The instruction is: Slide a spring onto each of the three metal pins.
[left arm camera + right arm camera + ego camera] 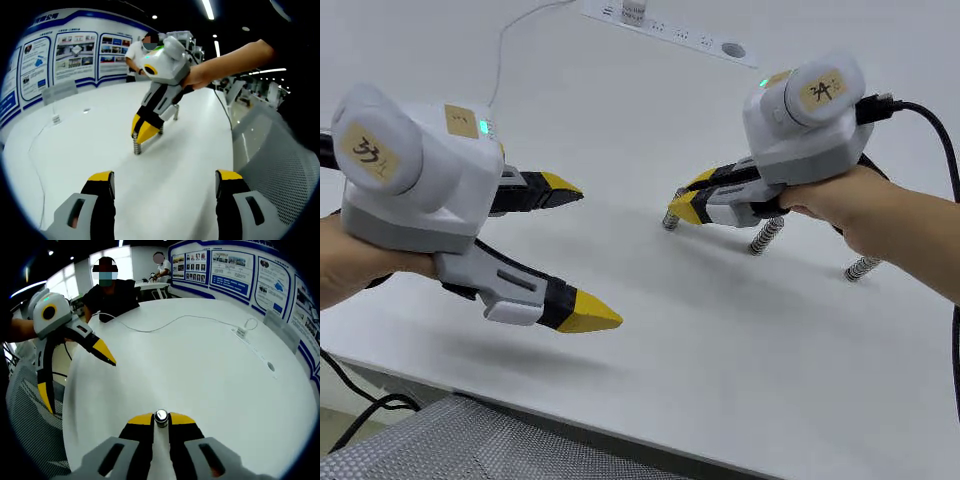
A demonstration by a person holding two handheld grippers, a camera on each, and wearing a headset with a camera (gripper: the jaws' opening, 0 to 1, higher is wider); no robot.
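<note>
Three springs stand upright on pins on the white table [650,340]. My right gripper [678,207] is shut on the top of the left spring [671,221]; its coils show below the yellow tips. From above, its round metal end [161,416] sits between that gripper's [160,419] jaws. The left gripper view shows the same spring [136,147] under the right gripper [145,127]. Two more springs [766,235] [862,267] stand free to the right, near the hand. My left gripper [582,252] [165,177] hangs wide open over the table's left side, holding nothing.
A white power strip [660,30] lies at the far edge, and a thin white cable [503,50] runs from it. The table's front edge is close below the left gripper, with a grey mesh chair [420,445] beneath. A black cable [935,130] trails from the right gripper.
</note>
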